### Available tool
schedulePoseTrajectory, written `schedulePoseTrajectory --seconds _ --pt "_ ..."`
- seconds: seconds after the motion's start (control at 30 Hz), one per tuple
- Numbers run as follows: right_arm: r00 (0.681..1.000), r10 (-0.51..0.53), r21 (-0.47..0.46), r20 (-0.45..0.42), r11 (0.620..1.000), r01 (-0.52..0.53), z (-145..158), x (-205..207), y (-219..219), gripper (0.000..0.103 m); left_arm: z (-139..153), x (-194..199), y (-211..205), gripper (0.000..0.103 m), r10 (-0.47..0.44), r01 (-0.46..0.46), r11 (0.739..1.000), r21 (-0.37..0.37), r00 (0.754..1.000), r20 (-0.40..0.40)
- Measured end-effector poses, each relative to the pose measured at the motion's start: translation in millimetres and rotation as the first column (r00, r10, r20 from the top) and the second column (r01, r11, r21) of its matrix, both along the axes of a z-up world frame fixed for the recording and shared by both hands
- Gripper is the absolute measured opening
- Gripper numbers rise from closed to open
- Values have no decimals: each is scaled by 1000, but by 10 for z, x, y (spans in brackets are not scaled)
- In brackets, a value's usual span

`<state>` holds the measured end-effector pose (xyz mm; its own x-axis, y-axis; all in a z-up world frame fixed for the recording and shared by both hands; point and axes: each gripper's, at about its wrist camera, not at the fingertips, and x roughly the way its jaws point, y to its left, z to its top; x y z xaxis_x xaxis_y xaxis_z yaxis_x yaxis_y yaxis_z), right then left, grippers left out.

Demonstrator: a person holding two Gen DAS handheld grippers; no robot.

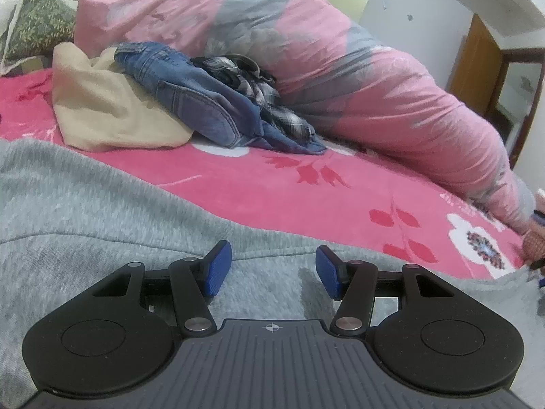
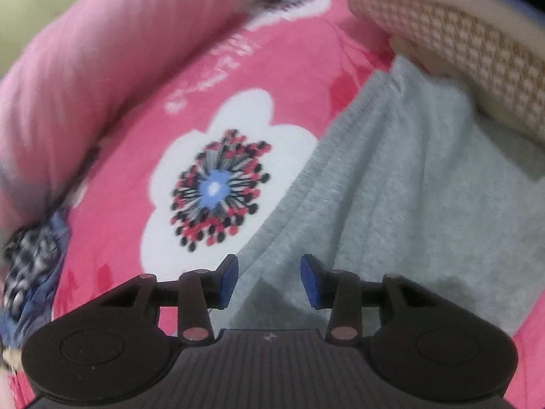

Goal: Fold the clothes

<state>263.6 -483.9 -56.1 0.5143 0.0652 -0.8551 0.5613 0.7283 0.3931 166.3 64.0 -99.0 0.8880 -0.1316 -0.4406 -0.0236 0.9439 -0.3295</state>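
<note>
A grey knit garment (image 1: 102, 211) lies spread on the pink flowered bed cover (image 1: 279, 191). My left gripper (image 1: 274, 267) hovers open just above it, blue pads apart with nothing between them. In the right wrist view the same grey garment (image 2: 402, 187) runs up the right side, its edge lying beside a white flower print (image 2: 218, 184). My right gripper (image 2: 269, 281) stands open over that edge, holding nothing. The right wrist view is blurred.
A pile of clothes sits further up the bed: a beige garment (image 1: 109, 109), blue jeans (image 1: 190, 99) and a plaid shirt (image 1: 259, 88). A bulky pink and grey quilt (image 1: 340, 75) lies behind. A woven checked surface (image 2: 477, 41) shows at upper right. A patterned pillow (image 1: 37, 24) rests far left.
</note>
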Motion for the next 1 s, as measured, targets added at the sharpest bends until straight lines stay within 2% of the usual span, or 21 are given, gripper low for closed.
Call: schedulePoseTrajectory --seconds 0.03,0.1,0.17,0.23,0.53,0.77,0.87,0.9,0.97,1.0 --pt "1000 -9 -6 -25 1000 9 -37 37 2 42 -1 -2 7 55 0 0 1000 -7 1000 1" --pt "997 -18 -42 -71 999 15 -119 69 38 34 -1 -6 13 55 -1 1 1000 -13 1000 3" --pt "998 -16 -73 -54 997 12 -94 62 72 9 -1 -8 14 55 0 0 1000 -15 1000 3" --pt "999 -13 -103 -34 995 9 -63 53 106 4 0 -9 17 55 2 -2 1000 -16 1000 3" --pt "998 -13 -206 58 978 25 102 126 217 3 4 -41 55 54 47 -47 998 -29 999 13" --pt "999 -49 -223 20 974 52 -208 308 163 3 -1 -37 46 54 56 -56 998 -23 998 13" --pt "995 -82 -206 61 974 93 -281 283 68 5 -6 -33 49 54 56 -56 998 -24 998 13" --pt "991 -105 -190 82 974 119 -256 230 5 6 -8 -33 54 55 55 -55 998 -26 998 13" --pt "981 -150 -173 124 970 170 -168 76 -113 27 -12 -33 62 55 54 -54 998 -29 998 13" --pt "974 -171 -174 146 965 195 -104 -25 -165 31 -12 -33 63 55 54 -54 998 -30 998 13"
